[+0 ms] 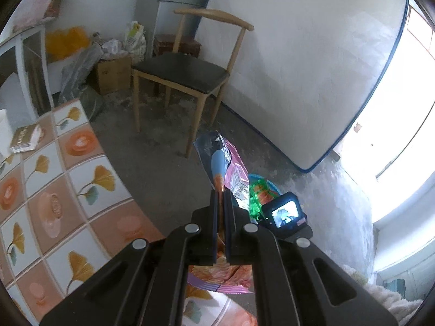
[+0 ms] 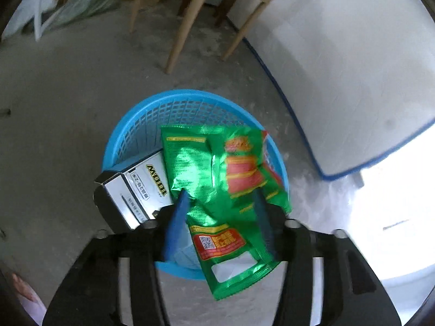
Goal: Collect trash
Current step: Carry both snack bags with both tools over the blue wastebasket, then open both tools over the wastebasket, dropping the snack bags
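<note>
Left claw [image 1: 223,198] is clenched tight on a pink and orange snack wrapper [image 1: 231,171], which sticks up past the fingertips and hangs down below them too. Right claw [image 2: 221,201] has its jaws spread wide, and a green foil snack bag [image 2: 217,190] sits loose between the blue pads [image 2: 176,225]; neither pad looks to be pressing on it. That bag is right over the blue mesh basket [image 2: 152,125] on the concrete floor [image 2: 68,108], lower end hanging past the near rim. A white and black carton [image 2: 136,190] leans over the basket's left rim, half in and half out, just beside the right claw's left finger.

From the left wrist view, the basket [image 1: 267,183] peeks out behind the wrapper, with the back of the other claw's camera screen [image 1: 285,213] right next to it. The tiled-pattern counter [image 1: 54,190] runs along the left with a small book [image 1: 25,138] near its far edge.

Around it: a wooden chair [image 1: 185,73] with a dark seat stands beyond the basket, a white mattress [image 1: 299,68] with blue piping leans upright to the right, and there's a cardboard box [image 1: 111,73] plus bags in the far corner. Floor to the left of the basket is open; the mattress edge and chair legs crowd the far right side.
</note>
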Tool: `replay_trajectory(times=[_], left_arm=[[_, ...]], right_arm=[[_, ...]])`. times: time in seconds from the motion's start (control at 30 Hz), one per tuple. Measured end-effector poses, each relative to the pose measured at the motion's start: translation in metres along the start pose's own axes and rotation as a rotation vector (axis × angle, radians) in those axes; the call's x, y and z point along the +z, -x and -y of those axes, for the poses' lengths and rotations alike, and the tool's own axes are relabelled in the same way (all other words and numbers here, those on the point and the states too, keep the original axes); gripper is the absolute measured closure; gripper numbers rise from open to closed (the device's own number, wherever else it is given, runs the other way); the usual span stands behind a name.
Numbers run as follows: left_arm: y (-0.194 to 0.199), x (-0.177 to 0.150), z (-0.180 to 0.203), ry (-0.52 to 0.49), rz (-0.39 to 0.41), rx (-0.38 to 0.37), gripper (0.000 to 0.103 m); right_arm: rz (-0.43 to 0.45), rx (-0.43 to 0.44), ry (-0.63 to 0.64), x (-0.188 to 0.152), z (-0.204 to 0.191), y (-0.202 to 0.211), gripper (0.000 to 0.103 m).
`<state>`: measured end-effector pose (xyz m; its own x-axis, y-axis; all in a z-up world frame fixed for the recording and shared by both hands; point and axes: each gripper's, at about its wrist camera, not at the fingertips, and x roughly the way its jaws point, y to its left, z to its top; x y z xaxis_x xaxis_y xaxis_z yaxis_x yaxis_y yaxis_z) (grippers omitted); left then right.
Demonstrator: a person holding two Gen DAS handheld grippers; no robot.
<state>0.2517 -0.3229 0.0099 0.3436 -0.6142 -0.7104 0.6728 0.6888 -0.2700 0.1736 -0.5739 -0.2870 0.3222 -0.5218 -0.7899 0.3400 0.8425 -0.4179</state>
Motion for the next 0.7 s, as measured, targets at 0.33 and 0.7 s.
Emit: replay_trajectory(times=[0.33,0.7], left_arm=[[-0.088,0.022,0.042,0.050,-0.177,-0.135,0.100],[-0.287,0.019,0.083,0.247,-0.393,-0.172,0.078]], right_arm=[[0.132,0.285,-0.568,-0.046,0.106,0.092,0.035],[-0.021,0.283,-0.846,-0.174,0.152,0.142,0.035]])
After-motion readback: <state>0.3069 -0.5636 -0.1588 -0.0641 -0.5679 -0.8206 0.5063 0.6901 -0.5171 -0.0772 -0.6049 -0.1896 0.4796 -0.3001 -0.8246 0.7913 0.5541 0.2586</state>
